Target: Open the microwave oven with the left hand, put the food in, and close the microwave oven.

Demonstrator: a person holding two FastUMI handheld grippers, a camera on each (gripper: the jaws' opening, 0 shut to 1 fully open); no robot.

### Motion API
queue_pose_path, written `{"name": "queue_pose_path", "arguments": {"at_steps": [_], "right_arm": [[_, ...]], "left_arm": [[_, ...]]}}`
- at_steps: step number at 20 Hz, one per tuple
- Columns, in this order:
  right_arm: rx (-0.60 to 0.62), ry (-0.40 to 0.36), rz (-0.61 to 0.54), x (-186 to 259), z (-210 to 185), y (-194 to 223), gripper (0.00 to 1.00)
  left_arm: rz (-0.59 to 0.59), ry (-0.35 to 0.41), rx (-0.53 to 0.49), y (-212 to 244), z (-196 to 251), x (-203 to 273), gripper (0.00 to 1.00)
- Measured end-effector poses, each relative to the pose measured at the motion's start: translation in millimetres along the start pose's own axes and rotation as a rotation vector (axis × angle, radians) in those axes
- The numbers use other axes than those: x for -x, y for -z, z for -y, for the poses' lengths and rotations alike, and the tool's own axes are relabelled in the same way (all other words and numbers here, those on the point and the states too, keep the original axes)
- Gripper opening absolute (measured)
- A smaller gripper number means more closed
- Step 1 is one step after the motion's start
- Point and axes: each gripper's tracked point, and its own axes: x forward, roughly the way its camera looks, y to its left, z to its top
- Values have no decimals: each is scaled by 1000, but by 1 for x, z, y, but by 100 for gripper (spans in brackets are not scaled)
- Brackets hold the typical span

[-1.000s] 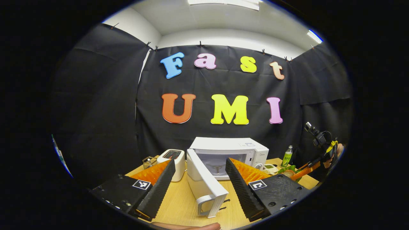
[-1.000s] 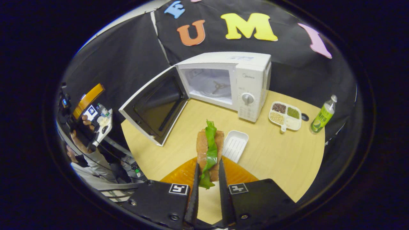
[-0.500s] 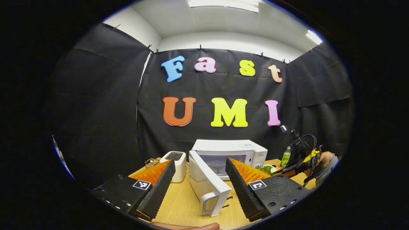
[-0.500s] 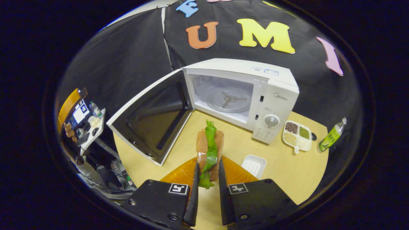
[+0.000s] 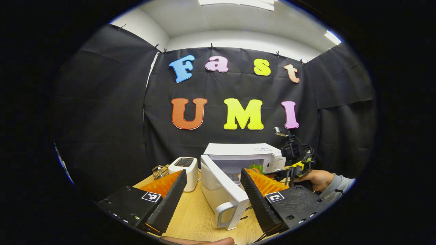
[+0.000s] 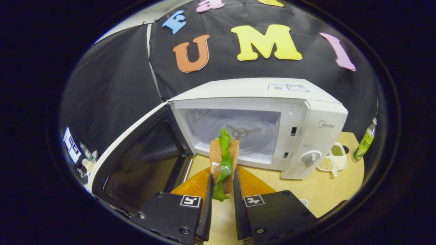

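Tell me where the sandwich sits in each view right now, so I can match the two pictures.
Left gripper view: the sandwich peeks out, small, right of centre, at the microwave oven opening, past the open door.
Right gripper view: low centre, clamped on edge between the right gripper fingers, in front of the cavity.
Shared landmark: the white microwave oven with its door swung open.
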Motion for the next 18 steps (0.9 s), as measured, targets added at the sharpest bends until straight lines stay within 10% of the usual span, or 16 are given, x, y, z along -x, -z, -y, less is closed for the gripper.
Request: {"name": "queue_pose_path", "arguments": {"at_steps": [6,18], "right_arm": [[-74,140,182,-60,7,-36,33],[-706,268,478,-157,29,-39,35]], "left_arm": [[-10,3,13,9,-12,-7,84],[-24,-58,31,16,-56,8,95]]}}
